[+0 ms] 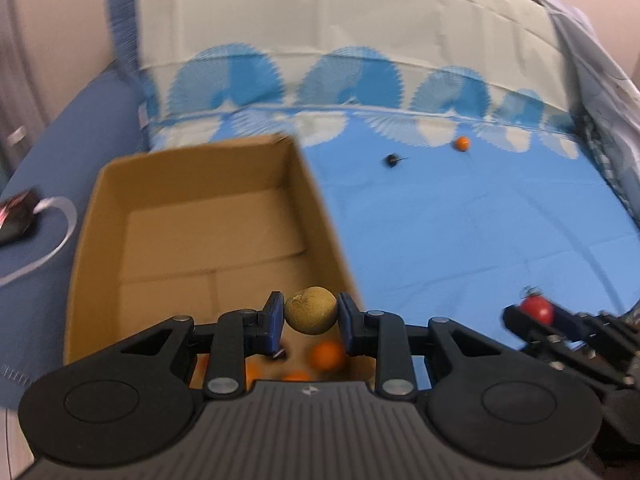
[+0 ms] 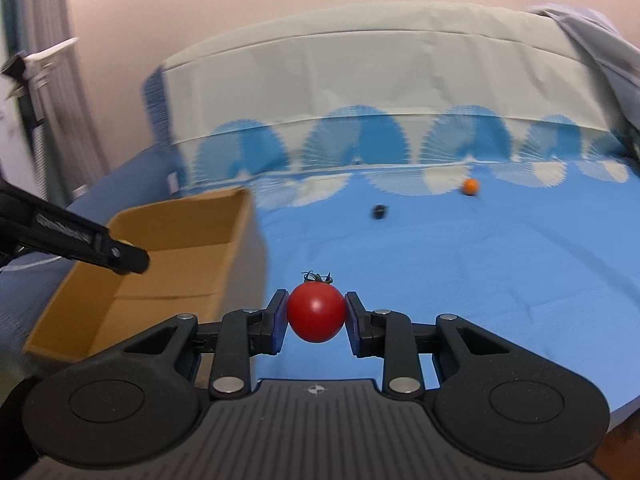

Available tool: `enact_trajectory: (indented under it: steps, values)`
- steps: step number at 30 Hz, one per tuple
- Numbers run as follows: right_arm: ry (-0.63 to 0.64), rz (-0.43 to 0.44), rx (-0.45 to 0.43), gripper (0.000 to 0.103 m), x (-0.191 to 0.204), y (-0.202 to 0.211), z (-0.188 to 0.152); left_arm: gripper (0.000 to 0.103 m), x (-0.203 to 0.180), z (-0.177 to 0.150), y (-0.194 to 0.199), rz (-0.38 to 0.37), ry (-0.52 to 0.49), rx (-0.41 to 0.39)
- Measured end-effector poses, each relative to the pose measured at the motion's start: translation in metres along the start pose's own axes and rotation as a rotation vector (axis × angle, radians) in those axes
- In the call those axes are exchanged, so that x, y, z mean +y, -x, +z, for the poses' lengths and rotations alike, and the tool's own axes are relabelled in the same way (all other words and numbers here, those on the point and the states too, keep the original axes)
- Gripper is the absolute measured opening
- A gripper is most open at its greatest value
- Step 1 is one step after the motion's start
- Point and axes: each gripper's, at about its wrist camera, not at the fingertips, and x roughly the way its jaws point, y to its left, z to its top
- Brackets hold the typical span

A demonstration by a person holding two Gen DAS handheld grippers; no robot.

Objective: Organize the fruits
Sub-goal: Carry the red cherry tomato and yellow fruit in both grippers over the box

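Note:
My left gripper (image 1: 311, 316) is shut on a brown kiwi (image 1: 311, 310) and holds it above the near end of an open cardboard box (image 1: 100, 216). Orange fruits (image 1: 327, 356) lie on the box floor below it. My right gripper (image 2: 316, 316) is shut on a red tomato (image 2: 316, 312) above the blue bedsheet, to the right of the box (image 2: 224, 240). The right gripper and its tomato (image 1: 538, 308) also show at the right in the left wrist view. A small orange (image 2: 470, 186) and a dark fruit (image 2: 378, 212) lie far off on the sheet.
A large pillow (image 1: 340, 40) with blue fan prints stands across the back of the bed. A rumpled blanket (image 1: 600, 80) lies at the right. A dark object with a white cable (image 1: 16, 216) lies left of the box. The left gripper's finger (image 2: 120, 256) shows over the box.

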Motion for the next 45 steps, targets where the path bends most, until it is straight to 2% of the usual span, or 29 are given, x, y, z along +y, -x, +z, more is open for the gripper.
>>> enact_trajectory:
  steps: [7, 15, 22, 28, 45]
  values:
    - [0.096, 0.036, 0.002, 0.031, 0.044, 0.015, 0.003, 0.032, 0.057, -0.029, 0.019, 0.084, 0.084, 0.008]
    - [0.204, 0.082, 0.032, 0.031, 0.084, 0.017, -0.001, 0.032, 0.094, -0.052, 0.038, 0.118, 0.152, -0.017]
    - [0.279, 0.121, 0.046, 0.031, 0.11, 0.021, -0.007, 0.032, 0.097, -0.064, 0.048, 0.146, 0.169, -0.033]
    - [0.33, 0.143, 0.037, 0.031, 0.122, 0.024, -0.011, 0.032, 0.098, -0.071, 0.05, 0.139, 0.177, -0.027]
    - [0.312, 0.136, 0.058, 0.031, 0.123, 0.02, -0.014, 0.032, 0.103, -0.073, 0.043, 0.131, 0.189, -0.01]
